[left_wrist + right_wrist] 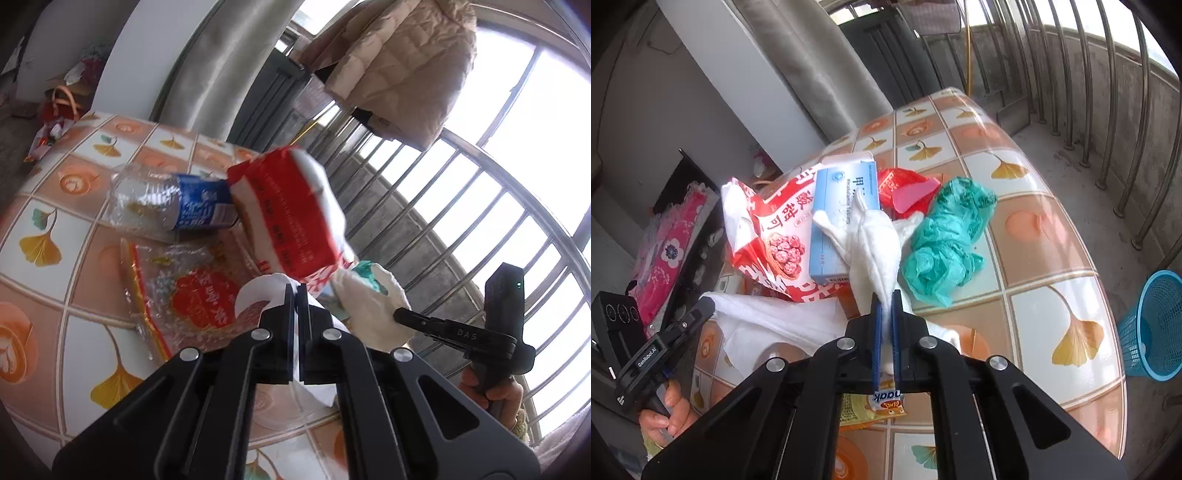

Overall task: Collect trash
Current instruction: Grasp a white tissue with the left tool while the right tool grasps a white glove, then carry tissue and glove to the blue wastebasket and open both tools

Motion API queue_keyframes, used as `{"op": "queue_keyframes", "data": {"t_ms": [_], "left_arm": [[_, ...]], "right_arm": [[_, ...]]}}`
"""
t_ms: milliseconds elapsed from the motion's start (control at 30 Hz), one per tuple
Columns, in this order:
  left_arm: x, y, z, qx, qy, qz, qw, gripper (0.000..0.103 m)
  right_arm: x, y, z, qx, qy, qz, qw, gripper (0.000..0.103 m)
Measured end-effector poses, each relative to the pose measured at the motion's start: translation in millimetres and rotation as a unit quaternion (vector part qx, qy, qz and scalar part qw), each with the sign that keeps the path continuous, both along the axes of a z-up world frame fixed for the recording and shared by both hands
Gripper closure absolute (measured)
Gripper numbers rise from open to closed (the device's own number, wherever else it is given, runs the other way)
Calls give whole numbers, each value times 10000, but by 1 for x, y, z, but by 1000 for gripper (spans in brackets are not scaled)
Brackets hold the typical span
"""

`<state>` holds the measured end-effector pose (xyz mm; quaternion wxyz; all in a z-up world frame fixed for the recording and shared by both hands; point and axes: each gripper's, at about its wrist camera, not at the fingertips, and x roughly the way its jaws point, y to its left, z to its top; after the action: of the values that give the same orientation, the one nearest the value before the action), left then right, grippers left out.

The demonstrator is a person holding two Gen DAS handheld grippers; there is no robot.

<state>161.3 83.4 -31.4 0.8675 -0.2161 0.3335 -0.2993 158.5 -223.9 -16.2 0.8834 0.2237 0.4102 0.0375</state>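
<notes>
On the tiled-pattern table (pixel 1027 236) lies a heap of trash. My right gripper (pixel 885 295) is shut on a crumpled white tissue (pixel 875 240) that rises from the heap; the left wrist view shows that tissue (pixel 369 314) at the right gripper's tip (pixel 398 314). My left gripper (pixel 297 290) is shut on the edge of a flat white paper sheet (pixel 768 321), which curls up (pixel 258 291) beside its fingers. A red and white snack bag (pixel 291 210) leans just beyond it. A blue box (pixel 846 221) and a green plastic bag (pixel 945 236) flank the tissue.
A clear bottle with a blue label (pixel 173 203) and a clear wrapper with a red label (pixel 192 295) lie on the table's left. A small snack wrapper (pixel 886 400) sits under my right gripper. A blue mesh basket (pixel 1156 325) stands on the floor beyond the table's right edge, near railings.
</notes>
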Motion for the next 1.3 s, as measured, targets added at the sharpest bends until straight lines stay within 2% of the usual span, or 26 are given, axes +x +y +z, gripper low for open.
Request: {"op": "queue_keyframes", "data": {"t_ms": [433, 733, 1067, 1300], "left_arm": [[-14, -15, 39, -539, -735, -290, 9954, 103], [-18, -32, 67, -755, -1108, -513, 9896, 103], [-41, -37, 108, -948, -1494, -683, 9818, 103], [-58, -56, 128, -953, -1625, -914, 9778, 103]], "right_arm": [[-9, -7, 27, -62, -421, -60, 9991, 99], [-23, -14, 54, 0, -822, -2, 9966, 99], [-63, -21, 99, 64, -1531, 69, 9882, 99], [-103, -45, 116, 117, -1871, -178, 9821, 99]]}}
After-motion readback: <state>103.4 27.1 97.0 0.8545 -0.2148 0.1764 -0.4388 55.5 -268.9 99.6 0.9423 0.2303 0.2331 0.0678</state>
